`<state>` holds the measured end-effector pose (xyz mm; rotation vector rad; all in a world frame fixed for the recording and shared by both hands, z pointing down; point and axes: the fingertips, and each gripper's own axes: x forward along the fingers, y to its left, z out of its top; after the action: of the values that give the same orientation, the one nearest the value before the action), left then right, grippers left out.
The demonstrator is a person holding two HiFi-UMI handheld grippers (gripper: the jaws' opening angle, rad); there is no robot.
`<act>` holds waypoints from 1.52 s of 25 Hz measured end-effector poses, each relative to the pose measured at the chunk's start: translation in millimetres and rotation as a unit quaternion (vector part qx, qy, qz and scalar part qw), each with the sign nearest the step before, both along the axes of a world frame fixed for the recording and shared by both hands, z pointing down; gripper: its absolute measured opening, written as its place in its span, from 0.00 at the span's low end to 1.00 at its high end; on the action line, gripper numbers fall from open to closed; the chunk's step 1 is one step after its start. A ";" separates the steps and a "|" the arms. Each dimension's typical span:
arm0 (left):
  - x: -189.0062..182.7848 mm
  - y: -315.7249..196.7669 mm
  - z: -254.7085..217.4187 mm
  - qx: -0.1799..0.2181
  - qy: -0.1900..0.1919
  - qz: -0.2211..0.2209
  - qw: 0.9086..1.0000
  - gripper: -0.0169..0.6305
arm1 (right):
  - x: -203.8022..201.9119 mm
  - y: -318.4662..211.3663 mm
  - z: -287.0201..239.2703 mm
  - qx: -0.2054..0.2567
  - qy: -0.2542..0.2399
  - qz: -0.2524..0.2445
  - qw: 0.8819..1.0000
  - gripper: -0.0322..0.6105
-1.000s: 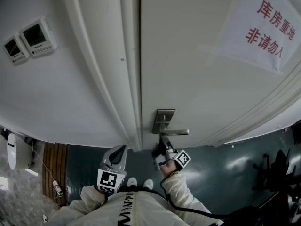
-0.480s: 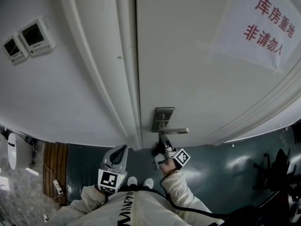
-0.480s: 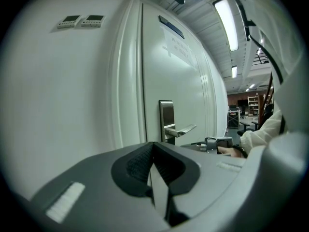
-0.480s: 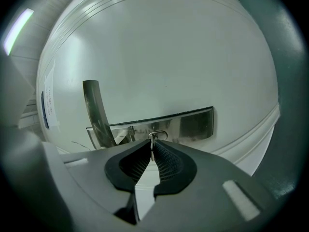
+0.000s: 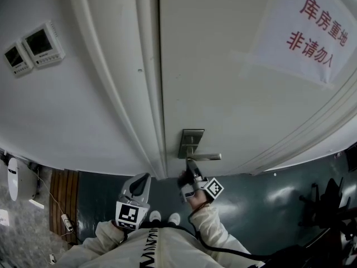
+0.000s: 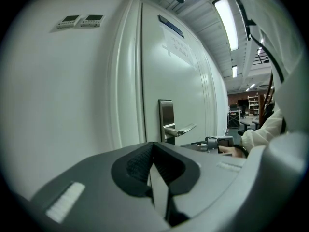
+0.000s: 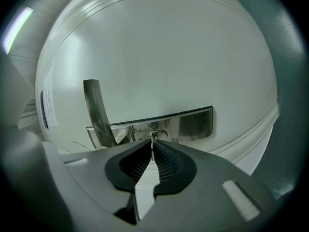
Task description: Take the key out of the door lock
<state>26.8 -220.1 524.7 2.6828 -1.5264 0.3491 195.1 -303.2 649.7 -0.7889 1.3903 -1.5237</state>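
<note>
A white door (image 5: 223,66) fills most of the head view, seen from steeply above. Just below centre, toward 6 o'clock, a brushed-metal lock plate (image 5: 191,141) sits on the door, with a lever handle (image 5: 205,157) sticking out at its lower end. The right gripper (image 5: 189,163) reaches up from 6 o'clock, held by a hand in a white sleeve (image 5: 215,228). Its tip is right under the handle, at the plate.

In the right gripper view its fingers (image 7: 169,161) have just been closing. They now pinch the thin metal key (image 7: 152,140) edge-on between their tips. The key sits against the lock plate, not yet drawn away from it. A small wire ring (image 7: 159,135) loops at 1 o'clock of the fingertips. The handle curves off toward 9 o'clock in that view.

The left gripper (image 5: 145,177) hangs at 7 o'clock in the head view, below the door frame and well apart from the lock. In the left gripper view its fingers (image 6: 137,164) are together at the tips, with nothing between them.

A paper sign (image 5: 312,32) with red characters is on the door at 2 o'clock. Two wall panels (image 5: 40,41) are mounted at 10 o'clock. A dark green floor (image 5: 268,200) shows at 4 o'clock.
</note>
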 end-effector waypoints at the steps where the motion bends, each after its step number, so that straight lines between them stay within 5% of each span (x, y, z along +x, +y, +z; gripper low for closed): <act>1: 0.8 0.4 1.0 -0.001 0.001 0.000 1.000 0.02 | 0.4 0.6 0.5 -0.001 0.000 0.001 1.000 0.09; 23: -1.0 -1.6 3.6 -0.004 0.004 0.003 1.000 0.02 | 2.1 4.4 -2.8 -0.009 0.023 0.004 1.000 0.08; 38: 8.0 -3.7 8.7 -0.006 0.009 0.018 1.000 0.02 | -6.0 78.9 -0.5 -0.004 0.057 -0.029 0.998 0.08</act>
<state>34.8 -223.9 533.3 2.6998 -1.4677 0.3334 189.1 -224.3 649.2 -0.8594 1.5036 -1.5498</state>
